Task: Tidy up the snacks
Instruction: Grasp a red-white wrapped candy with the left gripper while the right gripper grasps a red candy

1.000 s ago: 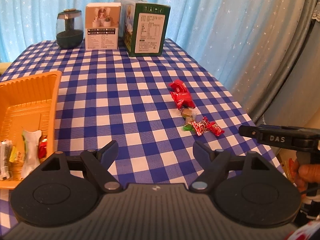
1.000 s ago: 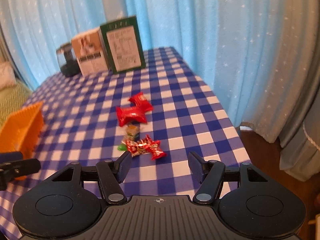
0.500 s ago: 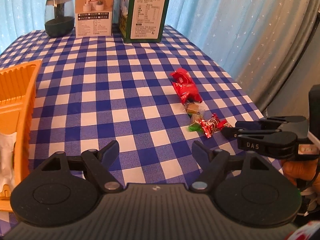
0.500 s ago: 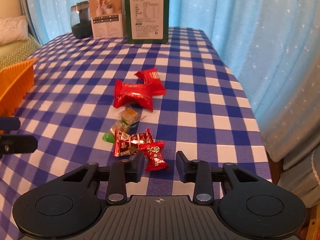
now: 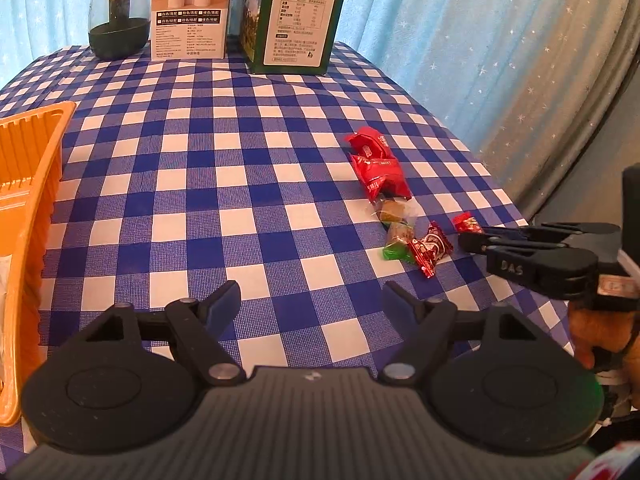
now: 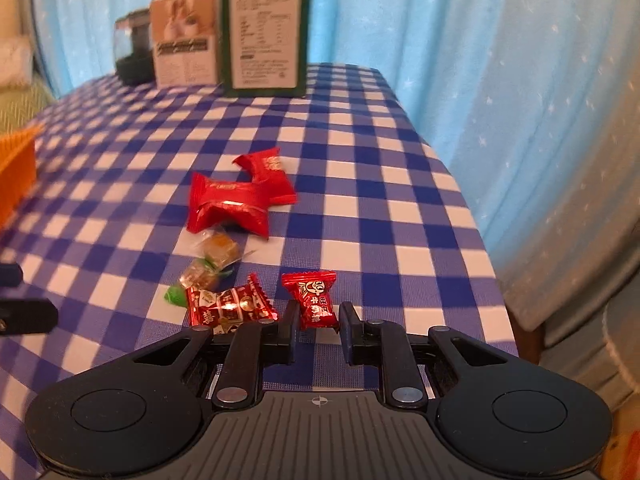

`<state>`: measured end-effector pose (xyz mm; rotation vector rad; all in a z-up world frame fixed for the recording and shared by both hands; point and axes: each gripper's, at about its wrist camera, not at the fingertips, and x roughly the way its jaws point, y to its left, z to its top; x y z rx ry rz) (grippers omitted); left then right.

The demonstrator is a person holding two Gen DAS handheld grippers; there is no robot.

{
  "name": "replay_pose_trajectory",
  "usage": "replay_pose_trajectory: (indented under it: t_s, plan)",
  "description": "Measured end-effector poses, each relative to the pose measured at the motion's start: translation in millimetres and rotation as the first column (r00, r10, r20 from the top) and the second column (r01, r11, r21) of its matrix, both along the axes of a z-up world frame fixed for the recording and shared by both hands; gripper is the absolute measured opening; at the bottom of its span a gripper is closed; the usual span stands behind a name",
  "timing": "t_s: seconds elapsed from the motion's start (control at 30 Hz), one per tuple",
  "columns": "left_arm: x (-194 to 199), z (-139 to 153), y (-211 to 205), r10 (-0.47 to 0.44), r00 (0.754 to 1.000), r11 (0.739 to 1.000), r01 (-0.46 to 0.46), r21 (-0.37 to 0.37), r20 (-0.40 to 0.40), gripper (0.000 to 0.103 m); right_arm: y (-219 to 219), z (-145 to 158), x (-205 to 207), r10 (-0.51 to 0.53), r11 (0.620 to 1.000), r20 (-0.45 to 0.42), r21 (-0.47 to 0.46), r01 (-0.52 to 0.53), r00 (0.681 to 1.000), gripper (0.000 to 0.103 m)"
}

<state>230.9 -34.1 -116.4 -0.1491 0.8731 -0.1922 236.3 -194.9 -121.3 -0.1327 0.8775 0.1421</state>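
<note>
In the left wrist view, the black left gripper point(image 5: 312, 298) hangs with jaws apart and empty over a table under a blue-and-white checked cloth point(image 5: 192, 184) backed by a pale blue star-dotted curtain point(image 5: 460, 28), an orange plastic tray point(image 5: 28, 184) at the left edge, while the black right gripper point(image 5: 466, 240) meets a small red wrapped candy point(image 5: 466, 224). In the right wrist view, the right gripper point(image 6: 318, 320), whose jaws have just been closing, is clamped on that small red wrapped candy point(image 6: 314, 298) near the table's right edge, beside a shiny red twist-wrapped candy point(image 6: 230, 304)
</note>
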Motion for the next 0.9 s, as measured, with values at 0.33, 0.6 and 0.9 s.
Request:
replay_pose_trajectory:
  t_s: [0.33,0.6,0.9]
  plan:
    - [0,-8,9,0.017,1.0,1.0,-0.017,0.003,-0.008,0.075,16,-1,-6,0.153,0.961,-0.029,0.237,-0.142,0.988,0.021]
    - [7,-15,-17,-0.125,0.991,0.992,0.125,-0.001,0.037,0.063,-6,3,-4,0.009,0.974,-0.04,0.228,0.0,0.999,0.021]
    - [27,-24,-55,-0.256,0.966,0.965,0.253,0.067,0.039,0.039,-11,7,-7,-0.022,0.97,-0.033,0.24,0.029,0.999,0.021]
